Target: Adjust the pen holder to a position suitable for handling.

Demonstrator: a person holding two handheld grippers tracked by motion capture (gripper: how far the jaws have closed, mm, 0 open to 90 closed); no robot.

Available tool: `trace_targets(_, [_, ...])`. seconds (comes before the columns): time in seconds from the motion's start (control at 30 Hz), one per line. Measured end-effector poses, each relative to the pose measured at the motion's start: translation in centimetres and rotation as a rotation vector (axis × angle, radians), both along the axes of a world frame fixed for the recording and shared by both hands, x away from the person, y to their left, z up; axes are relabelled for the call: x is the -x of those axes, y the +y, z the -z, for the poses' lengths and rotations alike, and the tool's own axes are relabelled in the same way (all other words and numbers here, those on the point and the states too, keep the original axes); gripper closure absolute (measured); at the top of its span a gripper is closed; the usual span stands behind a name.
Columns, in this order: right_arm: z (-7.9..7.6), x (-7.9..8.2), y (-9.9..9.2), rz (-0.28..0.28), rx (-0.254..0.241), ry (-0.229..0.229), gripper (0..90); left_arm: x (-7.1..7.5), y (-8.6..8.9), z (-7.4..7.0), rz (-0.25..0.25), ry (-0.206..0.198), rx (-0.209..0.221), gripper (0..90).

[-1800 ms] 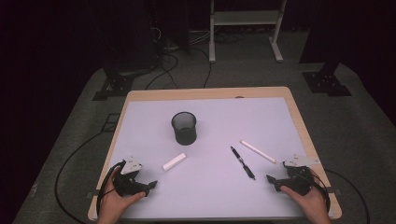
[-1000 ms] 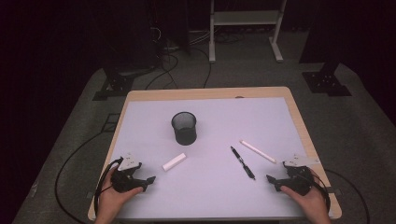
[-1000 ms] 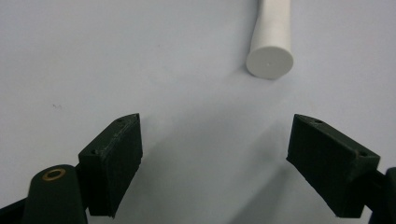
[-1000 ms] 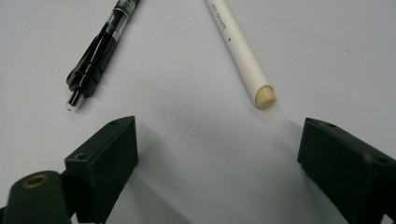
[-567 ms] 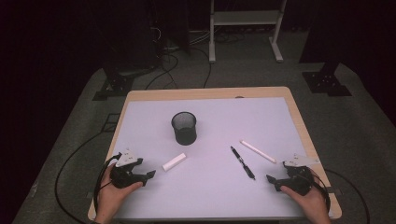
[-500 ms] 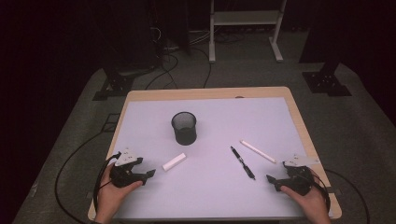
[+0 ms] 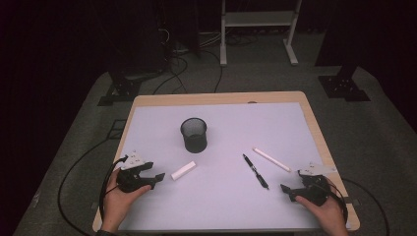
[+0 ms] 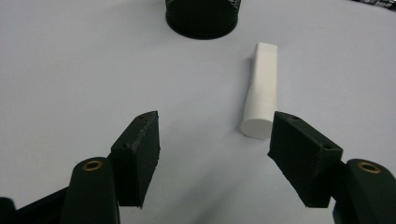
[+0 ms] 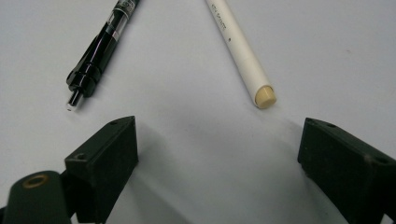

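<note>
On the pale surface of the table (image 7: 147, 128), the left gripper (image 7: 156, 177) rested near the near left corner, held in the person's left hand (image 7: 118, 199), with its tips pointing toward the short white stick (image 7: 183, 170) that lay just beyond them, tilted and roughly a third of the way in from the left edge. In the left gripper view the stick (image 8: 262, 88) ran away from the camera, its round near end just ahead of the right-hand jaw and slightly inside it, apart from the pad as far as could be seen; the jaws stood partly open with bare surface between them, had just been closing, and gripped nothing. A black mesh cup (image 7: 193, 135) stood upright behind the stick, nearer the middle of the surface, its base showing at the top of the left gripper view (image 8: 202, 17). The right gripper (image 7: 286, 189) sat near the near right corner in the right hand (image 7: 324, 209), its jaws spread wide and holding nothing. Ahead of it lay a black pen (image 7: 255, 171) and a long white pen (image 7: 271, 159), side by side but apart; in the right gripper view the black pen (image 9: 100, 49) angled off to the left and the white pen (image 9: 240, 51), with a tan end cap, to the right, both beyond the jaw tips.
</note>
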State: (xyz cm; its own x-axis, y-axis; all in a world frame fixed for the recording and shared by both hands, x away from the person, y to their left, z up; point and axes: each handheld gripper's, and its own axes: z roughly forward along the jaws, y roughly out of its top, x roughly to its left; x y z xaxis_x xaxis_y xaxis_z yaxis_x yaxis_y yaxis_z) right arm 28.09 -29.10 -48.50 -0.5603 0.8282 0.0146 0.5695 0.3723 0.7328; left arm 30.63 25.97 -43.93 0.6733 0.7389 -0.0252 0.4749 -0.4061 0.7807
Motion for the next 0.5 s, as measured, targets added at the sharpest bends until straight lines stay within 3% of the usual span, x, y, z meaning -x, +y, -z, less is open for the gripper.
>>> trace_targets(0.17, [0.0,0.0,0.0,0.000,0.000,0.000,11.1,-0.3,-0.2,-0.4,0.002,0.001,-0.005,35.9])
trace_targets(0.5, [0.0,0.0,0.0,0.000,0.001,0.000,11.1,-0.8,-0.5,-1.2,-0.001,-0.009,0.031,40.4])
